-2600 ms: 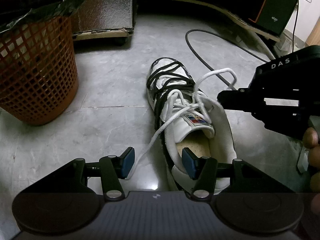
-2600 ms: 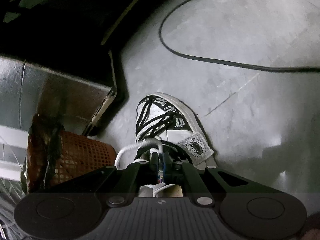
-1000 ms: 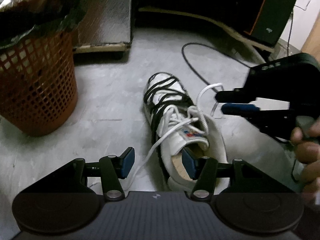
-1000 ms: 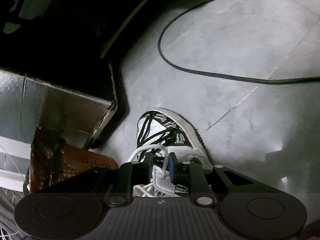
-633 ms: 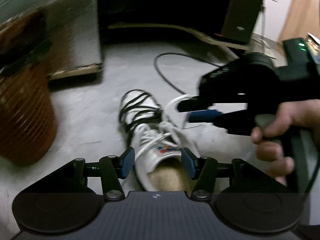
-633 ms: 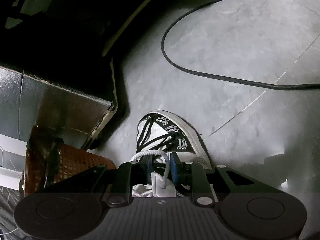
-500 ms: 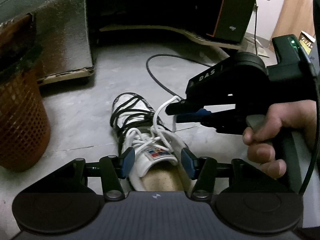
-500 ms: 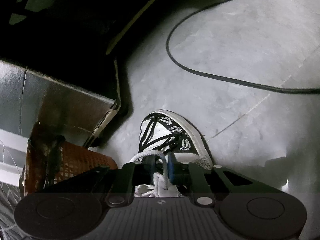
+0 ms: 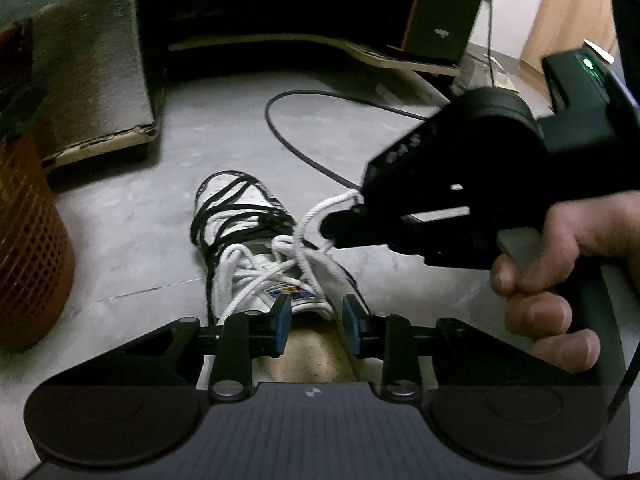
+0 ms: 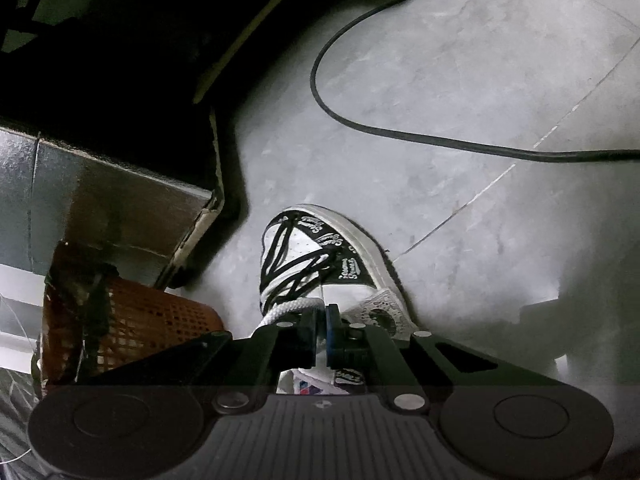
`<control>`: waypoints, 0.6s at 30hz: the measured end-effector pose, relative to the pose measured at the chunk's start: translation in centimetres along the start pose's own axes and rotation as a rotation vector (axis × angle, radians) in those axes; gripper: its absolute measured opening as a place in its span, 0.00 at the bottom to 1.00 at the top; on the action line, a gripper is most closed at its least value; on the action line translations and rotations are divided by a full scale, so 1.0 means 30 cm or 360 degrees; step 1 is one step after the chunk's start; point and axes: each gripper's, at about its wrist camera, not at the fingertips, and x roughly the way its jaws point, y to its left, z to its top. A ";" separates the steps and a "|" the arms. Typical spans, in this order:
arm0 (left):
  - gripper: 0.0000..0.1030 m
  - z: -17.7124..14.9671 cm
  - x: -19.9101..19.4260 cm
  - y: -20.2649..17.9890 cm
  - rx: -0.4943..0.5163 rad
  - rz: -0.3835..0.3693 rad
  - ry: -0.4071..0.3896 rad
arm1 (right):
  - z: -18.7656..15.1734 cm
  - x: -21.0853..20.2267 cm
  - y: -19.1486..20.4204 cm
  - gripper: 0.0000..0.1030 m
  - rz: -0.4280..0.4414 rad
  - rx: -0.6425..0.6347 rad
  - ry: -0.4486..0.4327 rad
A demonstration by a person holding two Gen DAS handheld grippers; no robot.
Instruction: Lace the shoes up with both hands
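In the left wrist view our left gripper (image 9: 313, 328) stands apart and holds nothing, above the shoe (image 9: 256, 256) on the grey floor (image 9: 132, 240). At 3 o'clock our right hand (image 9: 560, 276) grips the right gripper (image 9: 340, 222), which pinches the white lace (image 9: 320, 212). An orange basket (image 9: 28, 248) stands at 9 o'clock.

In the right wrist view the fingers (image 10: 308, 330) are pressed together on the lace (image 10: 288, 308); a black cable (image 10: 400, 132) lies at 1 o'clock.

The left tool (image 9: 313, 322) hung low with its blue-padded fingers (image 9: 282, 320) spread apart and nothing between them. The right tool (image 9: 340, 226) reached in from the right, tilted downward, gripped by a bare hand (image 9: 560, 280); its fingers (image 10: 330, 330) were pressed nearly together, pinching a white lace (image 9: 320, 210).
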 end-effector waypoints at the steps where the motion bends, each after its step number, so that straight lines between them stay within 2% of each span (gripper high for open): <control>1: 0.30 0.000 0.001 -0.007 0.0021 -0.0008 -0.0001 | -0.001 0.000 0.000 0.05 -0.0001 -0.0002 0.0003; 4: 0.27 0.005 0.003 -0.027 0.0065 -0.0022 -0.0010 | -0.004 0.000 0.001 0.05 -0.0003 -0.0007 0.0010; 18: 0.23 -0.001 -0.002 -0.017 -0.0008 -0.0075 -0.0019 | -0.003 0.011 0.035 0.05 0.0047 -0.0096 0.0043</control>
